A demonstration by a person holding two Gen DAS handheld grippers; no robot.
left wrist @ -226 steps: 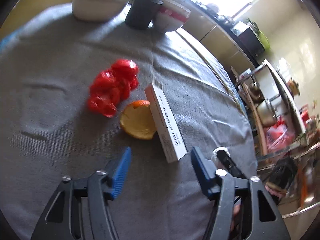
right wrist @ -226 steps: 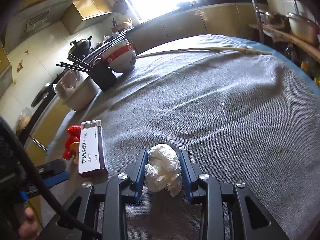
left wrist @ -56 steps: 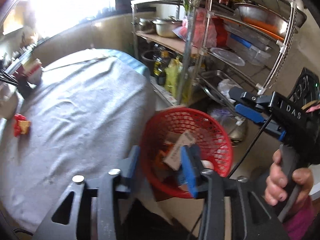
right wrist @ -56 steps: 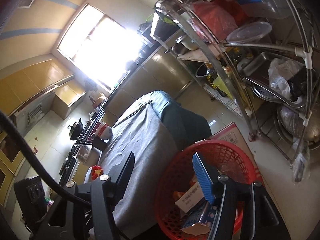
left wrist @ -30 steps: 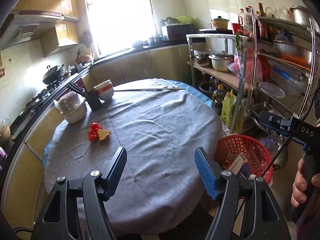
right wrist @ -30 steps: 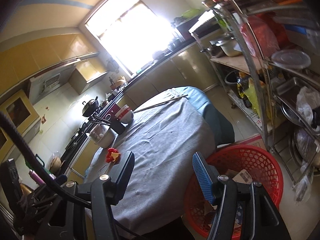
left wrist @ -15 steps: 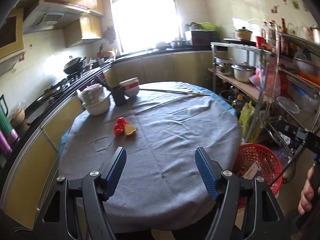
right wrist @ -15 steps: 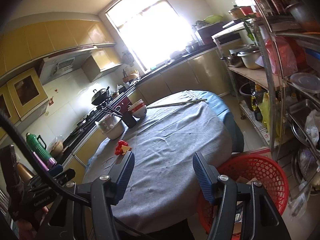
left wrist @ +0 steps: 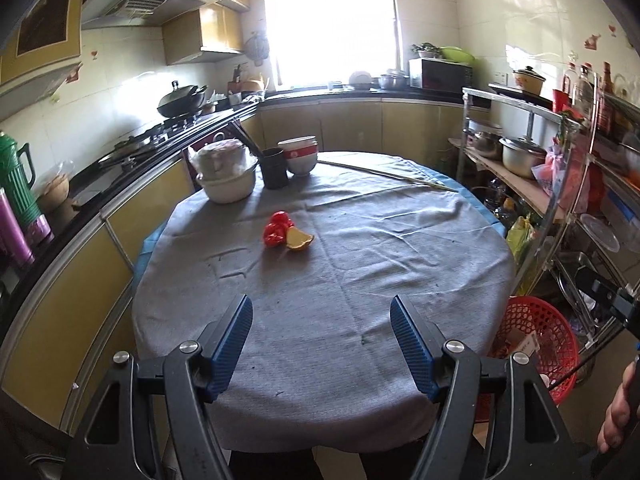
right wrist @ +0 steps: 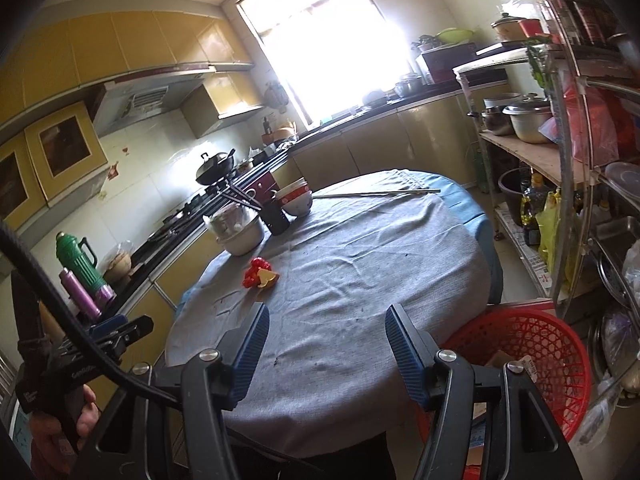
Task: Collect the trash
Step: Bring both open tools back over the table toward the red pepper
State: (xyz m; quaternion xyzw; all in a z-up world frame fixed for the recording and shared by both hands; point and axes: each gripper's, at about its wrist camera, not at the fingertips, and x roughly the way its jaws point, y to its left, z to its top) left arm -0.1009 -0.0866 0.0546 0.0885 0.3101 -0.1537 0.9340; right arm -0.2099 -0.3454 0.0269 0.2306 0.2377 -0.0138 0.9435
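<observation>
On the grey-clothed table (left wrist: 360,280), the red wrapper (left wrist: 276,229) and orange peel (left wrist: 299,239) are seen touching, peel's cut face tilted up; long axis cannot be told. Left gripper (left wrist: 322,338) and right gripper (right wrist: 326,340) are held spread, nothing between. Only the right view shows the red basket (right wrist: 560,344) nearly whole beside the table.

Sunlit kitchen, yellow cabinets
Bright window (left wrist: 330,20) at 12 o'clock; range hood (left wrist: 136,4) at 10; metal shelf rack (left wrist: 560,184) at 3; white tiled walls (left wrist: 492,12).
</observation>
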